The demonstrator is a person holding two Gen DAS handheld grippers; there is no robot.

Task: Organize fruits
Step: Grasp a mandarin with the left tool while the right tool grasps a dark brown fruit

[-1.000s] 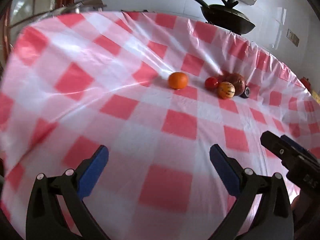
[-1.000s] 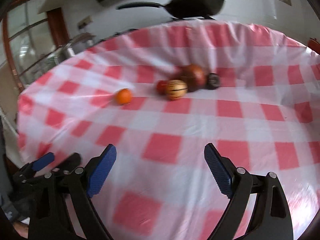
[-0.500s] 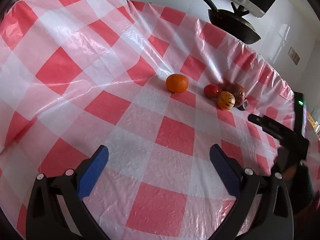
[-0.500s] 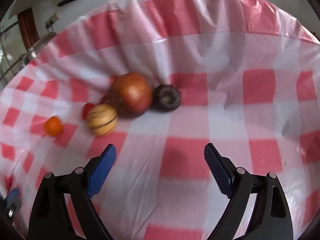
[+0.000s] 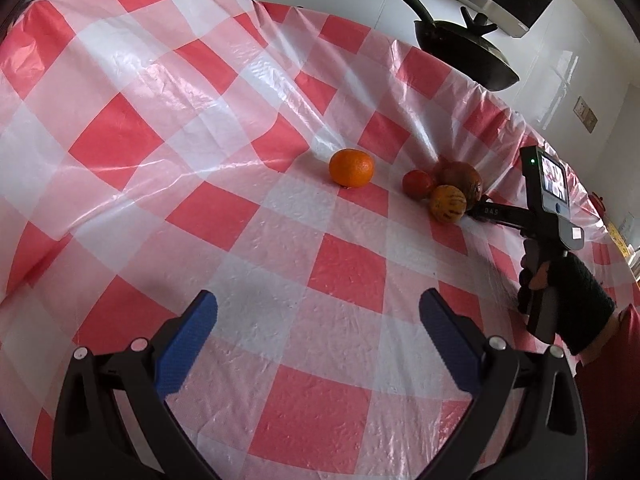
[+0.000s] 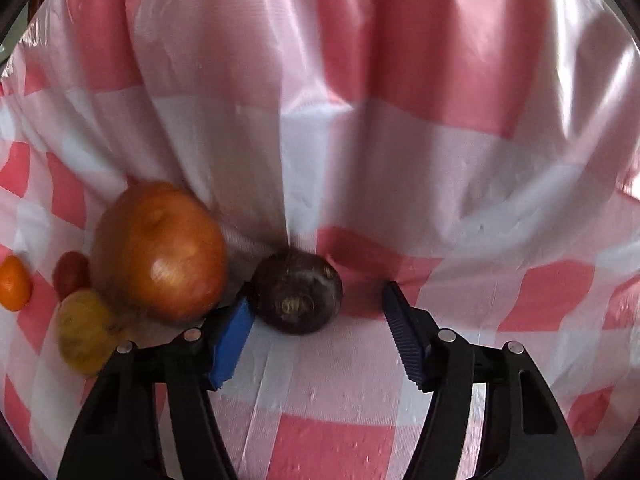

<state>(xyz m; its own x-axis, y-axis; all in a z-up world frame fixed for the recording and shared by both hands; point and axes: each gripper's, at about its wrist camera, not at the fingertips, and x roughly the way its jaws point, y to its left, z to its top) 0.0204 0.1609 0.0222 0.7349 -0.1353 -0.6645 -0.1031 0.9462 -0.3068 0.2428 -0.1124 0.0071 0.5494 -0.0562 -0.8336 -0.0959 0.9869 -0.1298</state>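
The left gripper point(image 5: 318, 318) waits open, the orange point(image 5: 351, 168) at its twelve o'clock. The right gripper point(image 6: 318, 306) is closing around the dark fruit point(image 6: 298, 292), its right pad not yet touching; next comes a firm squeeze and lift.

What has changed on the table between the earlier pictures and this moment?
The right gripper has travelled across the checked tablecloth to the fruit cluster. Its jaws are closing around the dark purple fruit; the left one is at its side, the right one still apart. The left gripper stayed open and almost in place. The orange, red fruit, striped yellow fruit and brown fruit have not moved.
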